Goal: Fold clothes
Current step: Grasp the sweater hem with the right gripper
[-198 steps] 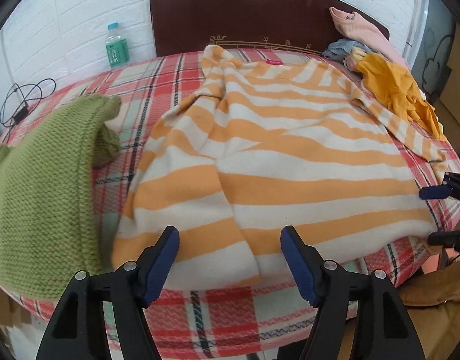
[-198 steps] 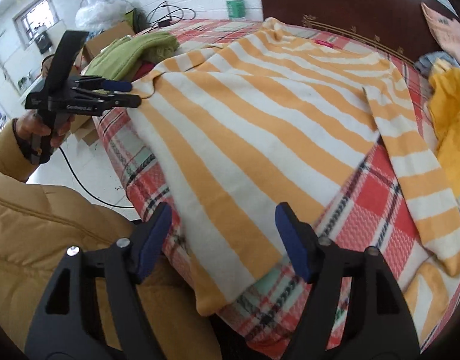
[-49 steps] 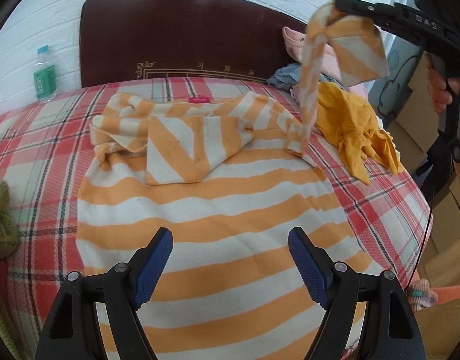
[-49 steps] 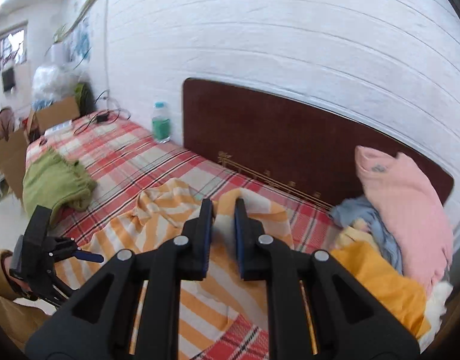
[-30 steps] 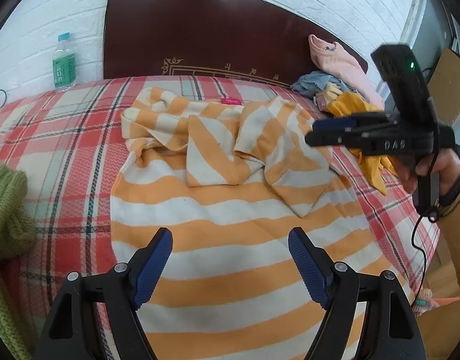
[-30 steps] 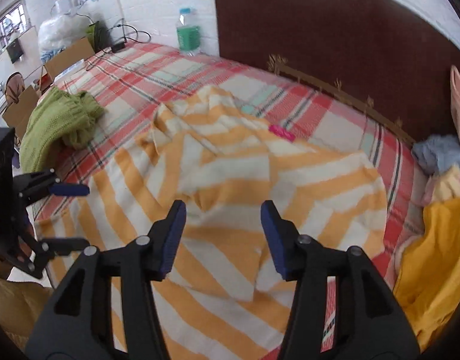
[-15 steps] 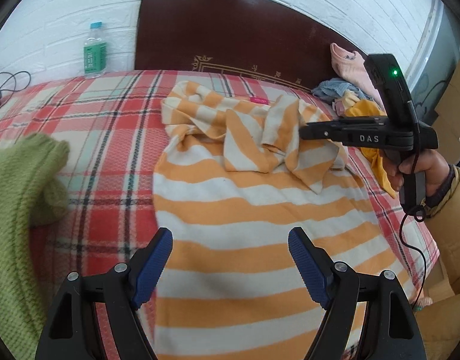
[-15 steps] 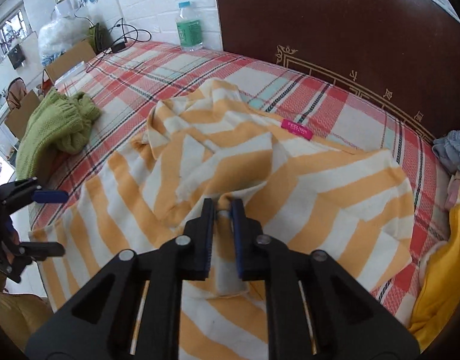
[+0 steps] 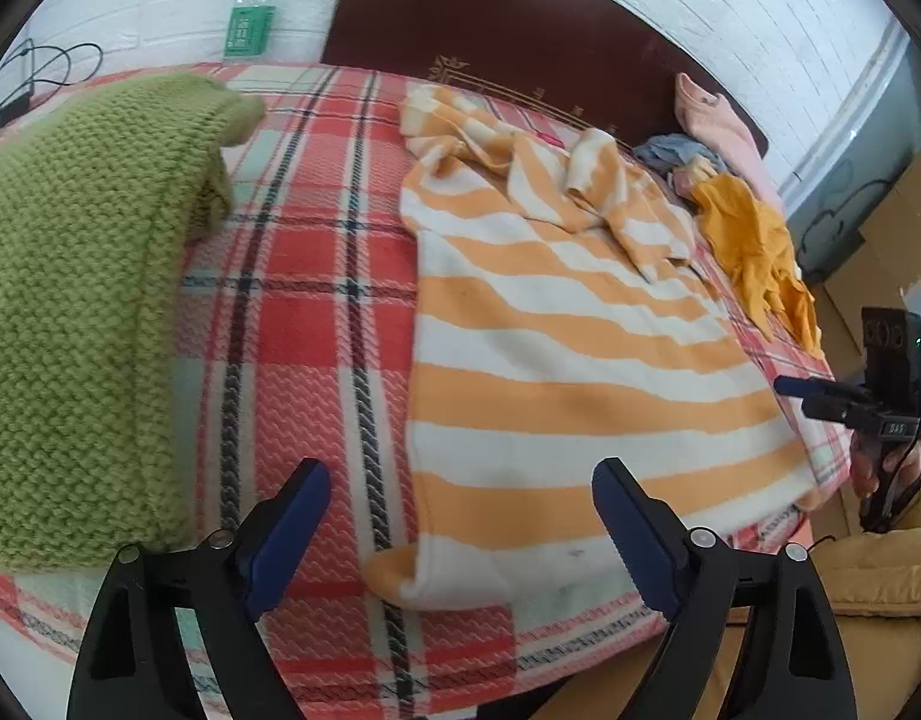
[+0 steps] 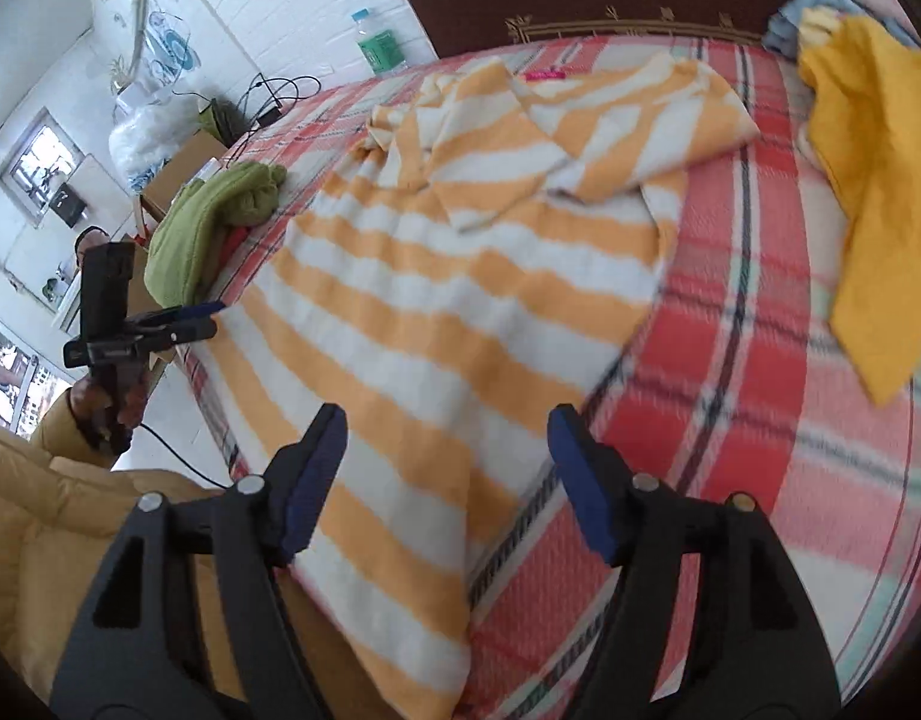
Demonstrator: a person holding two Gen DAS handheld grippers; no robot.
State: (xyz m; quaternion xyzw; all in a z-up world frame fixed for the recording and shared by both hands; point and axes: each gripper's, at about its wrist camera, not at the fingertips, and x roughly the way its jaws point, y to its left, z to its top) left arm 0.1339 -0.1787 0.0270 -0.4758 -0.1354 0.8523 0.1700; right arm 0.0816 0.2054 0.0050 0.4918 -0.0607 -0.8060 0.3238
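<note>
Orange-and-white striped sweater (image 9: 568,354) spread flat on a red plaid bedspread (image 9: 292,324), long axis running from the hem at the near bed edge up toward the dark wooden headboard (image 9: 520,30), collar end pointing at the headboard. Both sleeves folded inward and bunched across the chest, near the pink neck label (image 10: 544,75). Stripes lying crosswise to that long axis on the body, diagonal on the folded sleeves.

Left gripper (image 9: 460,531) spread wide and holding nothing, poised just short of the hem's left corner, which sits between and slightly ahead of the blue pads (image 9: 289,531). Rest of the sweater stretching ahead and to the right of it. Green knitted garment (image 9: 82,300) heaped to its left, water bottle (image 9: 247,15) far ahead against the white brick wall.

Right gripper (image 10: 445,477) likewise wide apart and empty, hovering over the hem's right side near the bed edge, sweater body extending ahead and leftward. Mustard-yellow garment (image 10: 874,180) ahead to its right, touching a small pile of blue and pink clothes (image 9: 700,138) by the headboard. Cardboard boxes (image 10: 178,168) and cables beyond the bed's far-left corner.

Each gripper visible in the other's view, off the opposite bed corner, held by a hand in a tan padded sleeve (image 10: 70,516).
</note>
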